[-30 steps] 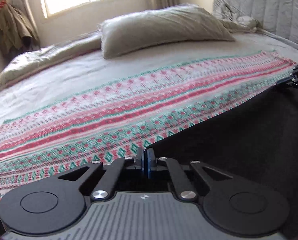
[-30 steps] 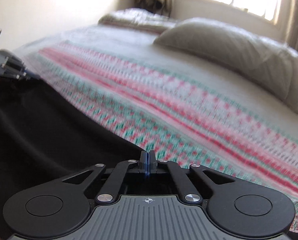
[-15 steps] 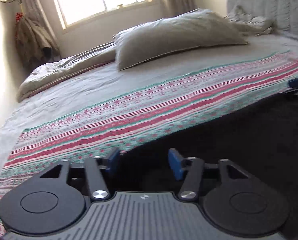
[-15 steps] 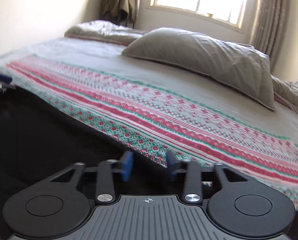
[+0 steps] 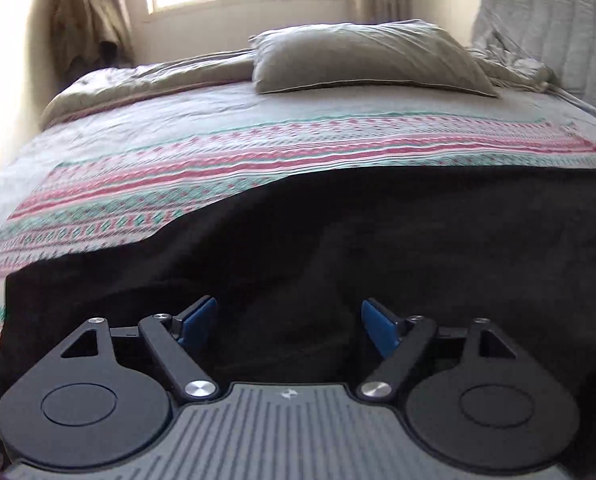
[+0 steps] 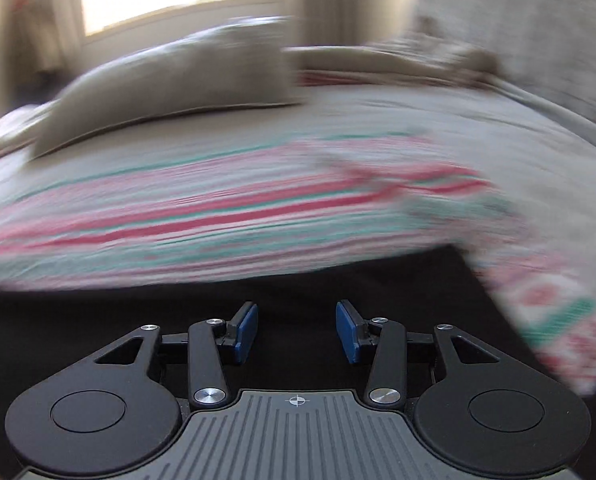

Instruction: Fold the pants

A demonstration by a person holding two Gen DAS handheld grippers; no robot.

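Both grippers are letting go: a second ago each pair of blue pads was pressed together at the edge of the dark cloth, and now the left gripper [image 5: 289, 326] is spreading its jaws wide and is opening further, while the right gripper [image 6: 296, 332] is standing partly spread. Nothing is pinched in either one; the black pants [image 5: 338, 248] are lying flat under and ahead of both sets of pads, on the patterned blanket [image 5: 257, 160] that is covering the bed.

I am judging that one fold is just laid down and I am moving to take the next hold. To do it well, I am wanting to lift the pads clear before sliding sideways, so the released layer is not dragged out of line. Then I am aiming to come down on a corner or edge where both layers can be caught together, with the two grippers level with each other so the next crease runs straight.

From the left wrist I am seeing sharply: the far edge of the pants ahead of the pads, its left corner, and the pillow [image 5: 370, 58] well beyond. From the right wrist everything is smeared by motion, yet it is showing the right end of the pants [image 6: 418, 280] just to the right of the pads, which the left view cuts off.
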